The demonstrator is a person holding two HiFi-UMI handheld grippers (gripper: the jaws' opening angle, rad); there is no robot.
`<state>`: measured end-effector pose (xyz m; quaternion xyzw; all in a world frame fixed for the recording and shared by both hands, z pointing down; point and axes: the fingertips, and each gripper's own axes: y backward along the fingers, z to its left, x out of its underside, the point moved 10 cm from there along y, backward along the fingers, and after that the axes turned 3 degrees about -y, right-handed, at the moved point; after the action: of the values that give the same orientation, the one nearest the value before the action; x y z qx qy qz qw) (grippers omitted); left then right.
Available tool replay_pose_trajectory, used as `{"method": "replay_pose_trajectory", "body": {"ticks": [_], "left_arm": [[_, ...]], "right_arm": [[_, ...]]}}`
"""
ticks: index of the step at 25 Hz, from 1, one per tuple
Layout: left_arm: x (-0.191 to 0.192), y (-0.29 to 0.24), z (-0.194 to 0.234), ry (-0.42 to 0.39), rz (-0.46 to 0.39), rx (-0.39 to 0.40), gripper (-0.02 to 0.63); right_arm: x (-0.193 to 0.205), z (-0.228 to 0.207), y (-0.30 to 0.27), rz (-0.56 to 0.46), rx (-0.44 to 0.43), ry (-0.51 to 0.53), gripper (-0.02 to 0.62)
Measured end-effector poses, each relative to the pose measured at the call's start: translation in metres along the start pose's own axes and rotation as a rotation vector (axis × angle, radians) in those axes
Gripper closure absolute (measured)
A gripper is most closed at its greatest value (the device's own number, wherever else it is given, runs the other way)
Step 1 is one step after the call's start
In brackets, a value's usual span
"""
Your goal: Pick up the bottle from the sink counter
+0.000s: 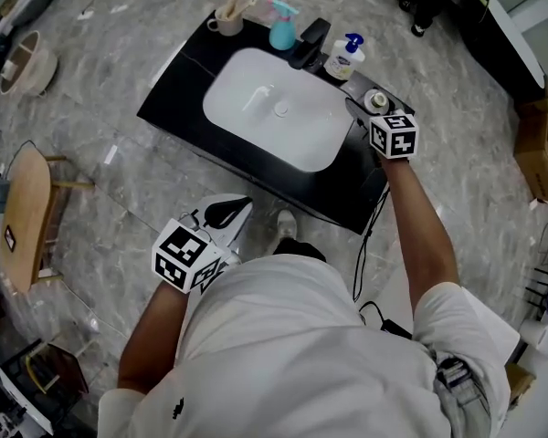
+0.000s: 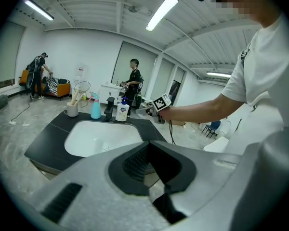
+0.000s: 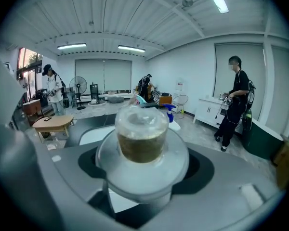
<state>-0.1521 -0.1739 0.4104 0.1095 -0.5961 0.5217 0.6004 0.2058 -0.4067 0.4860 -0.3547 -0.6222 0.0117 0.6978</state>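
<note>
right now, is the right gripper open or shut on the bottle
Shut on it: the bottle sits between the jaws of the right gripper, and both jaws are against its sides.

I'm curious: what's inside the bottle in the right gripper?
The bottle shows brownish stuff through its clear top. The right gripper covers its lower part.

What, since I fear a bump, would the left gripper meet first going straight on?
Most likely the black sink counter, at its front edge by the white basin; nothing shows between it and the left gripper. Depth is hard to judge.
</note>
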Motion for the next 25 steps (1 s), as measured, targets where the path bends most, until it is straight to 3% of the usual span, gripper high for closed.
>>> {"method": "replay_pose_trajectory", "body": {"ticks": [16, 25], "left_arm": [[0.055, 0.079, -0.023, -0.036, -0.04, 0.096, 0.6], [0.087, 0.121, -0.036, -0.048, -0.052, 0.111, 0.598]], "right_arm": [[-0.024, 0.133, 0.111, -0.04, -0.055, 0.007, 0.239], [-0.024, 0.208, 0.164, -0.053, -0.098, 0.038, 0.239]]}}
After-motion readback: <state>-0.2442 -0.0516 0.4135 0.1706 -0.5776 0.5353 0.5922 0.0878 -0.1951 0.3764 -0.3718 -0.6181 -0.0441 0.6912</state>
